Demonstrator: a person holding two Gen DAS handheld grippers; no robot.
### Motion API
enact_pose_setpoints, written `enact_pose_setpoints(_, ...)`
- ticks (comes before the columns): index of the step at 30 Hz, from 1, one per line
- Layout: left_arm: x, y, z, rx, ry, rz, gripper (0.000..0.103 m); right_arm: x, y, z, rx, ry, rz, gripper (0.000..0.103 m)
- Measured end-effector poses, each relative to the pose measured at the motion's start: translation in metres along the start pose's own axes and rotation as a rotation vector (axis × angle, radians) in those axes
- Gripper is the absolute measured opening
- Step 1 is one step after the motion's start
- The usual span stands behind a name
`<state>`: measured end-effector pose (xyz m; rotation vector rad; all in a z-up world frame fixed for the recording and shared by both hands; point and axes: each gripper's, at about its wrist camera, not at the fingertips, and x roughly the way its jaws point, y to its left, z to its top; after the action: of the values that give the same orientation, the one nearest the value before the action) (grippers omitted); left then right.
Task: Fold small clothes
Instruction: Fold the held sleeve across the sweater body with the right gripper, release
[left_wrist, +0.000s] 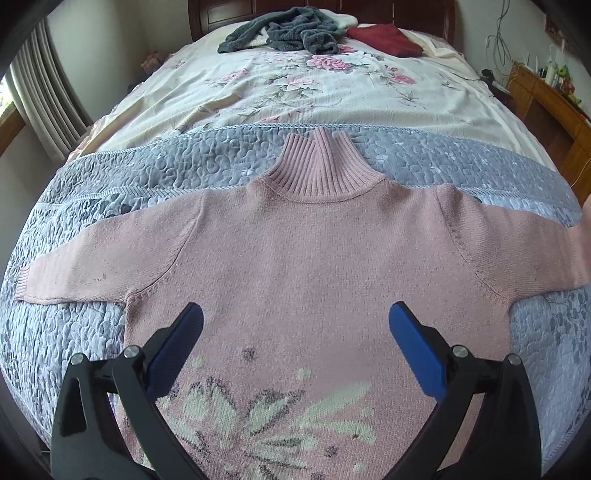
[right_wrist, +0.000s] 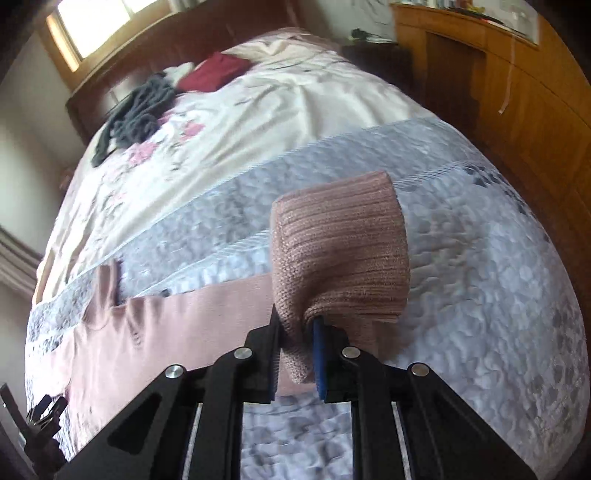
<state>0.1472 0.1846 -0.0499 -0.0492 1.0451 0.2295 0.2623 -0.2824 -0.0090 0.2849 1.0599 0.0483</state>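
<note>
A pink turtleneck sweater (left_wrist: 314, 251) lies flat, front up, on the grey quilted bedspread (left_wrist: 110, 177) at the foot of the bed, sleeves spread sideways. Above its floral hem the left gripper (left_wrist: 295, 314) hovers with jaws wide apart, empty. The right gripper (right_wrist: 297, 332) is clamped on the ribbed sleeve cuff (right_wrist: 340, 251), lifted off the bedspread.

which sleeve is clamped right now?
The pink sweater's right sleeve: its ribbed cuff sits bunched in the right claw. The left sleeve lies flat, ungripped.
</note>
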Motion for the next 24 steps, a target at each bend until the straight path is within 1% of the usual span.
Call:
enact_pose_setpoints(3, -0.001, 0.011, -0.003, -0.013, 0.006, -0.001, 0.1, 0.008, 0.059, -0.009, -0.076, 0.02, 0.081, 0.015)
enact_pose_setpoints(7, -0.001, 0.025, -0.006, -0.023, 0.011, 0.003, 0.1, 0.025, 0.131, -0.031, -0.181, 0.057, 0.142, 0.015)
enact_pose_setpoints(10, -0.001, 0.036, -0.006, -0.029, 0.01, 0.006, 0.1, 0.039, 0.169, -0.046, -0.224, 0.088, 0.194, 0.015)
enact_pose_setpoints(12, 0.0, 0.043, -0.006, -0.041, 0.013, 0.003, 0.1, 0.049, 0.186, -0.054, -0.237, 0.113, 0.227, 0.015)
enact_pose_setpoints(15, 0.002, 0.051, -0.005, -0.064, 0.025, -0.014, 0.1, 0.066, 0.21, -0.07, -0.264, 0.149, 0.243, 0.015)
enact_pose_setpoints(16, 0.003, 0.053, -0.005, -0.067, 0.028, -0.019, 0.1, 0.073, 0.215, -0.075, -0.267, 0.165, 0.246, 0.015)
enact_pose_setpoints(18, 0.005, 0.053, -0.004, -0.065, 0.035, -0.029, 0.1, 0.087, 0.226, -0.085, -0.282, 0.182, 0.225, 0.015)
enact_pose_setpoints(22, 0.008, 0.046, 0.001, -0.057, 0.042, -0.059, 0.1, 0.113, 0.23, -0.099, -0.289, 0.228, 0.199, 0.015)
enact_pose_setpoints(24, 0.01, 0.038, 0.004, -0.05, 0.048, -0.074, 0.1, 0.122, 0.227, -0.106, -0.297, 0.256, 0.2, 0.017)
